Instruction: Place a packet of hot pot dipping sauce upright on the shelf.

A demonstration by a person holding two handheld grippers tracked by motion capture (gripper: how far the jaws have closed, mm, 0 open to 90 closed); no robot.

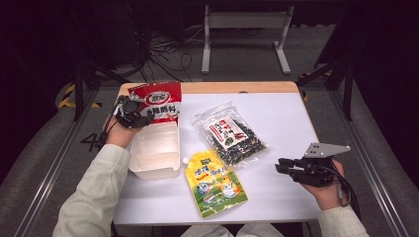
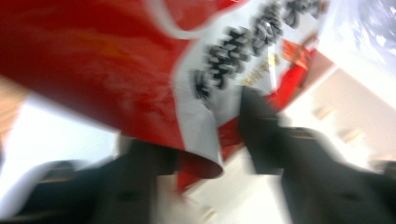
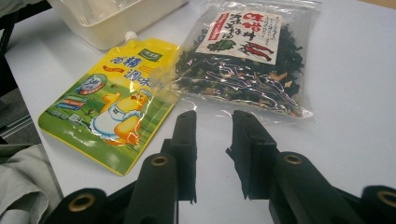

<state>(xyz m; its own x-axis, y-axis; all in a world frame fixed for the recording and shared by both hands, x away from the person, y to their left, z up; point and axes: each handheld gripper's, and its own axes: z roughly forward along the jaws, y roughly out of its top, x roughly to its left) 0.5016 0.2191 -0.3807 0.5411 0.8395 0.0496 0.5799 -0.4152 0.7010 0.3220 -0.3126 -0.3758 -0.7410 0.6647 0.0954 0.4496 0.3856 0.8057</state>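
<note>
A red and white snack packet (image 1: 159, 101) stands at the table's back left, its lower end at the far rim of a white plastic box (image 1: 155, 150). My left gripper (image 1: 129, 112) is at the packet's left edge. In the blurred left gripper view the red packet (image 2: 116, 56) has its lower corner hanging between the jaws of my left gripper (image 2: 196, 121), which stand apart without pressing it. My right gripper (image 1: 279, 167) hovers open at the front right with nothing between its fingers. Ahead of my right gripper (image 3: 212, 121) lie a clear seaweed bag (image 3: 243, 60) and a yellow spout pouch (image 3: 112, 100).
The seaweed bag (image 1: 232, 133) lies mid-table and the yellow pouch (image 1: 215, 182) near the front edge, both on the white table top (image 1: 286, 113). The box (image 3: 107, 18) is open at the top. A grey stand (image 1: 244, 34) and cables lie on the floor beyond.
</note>
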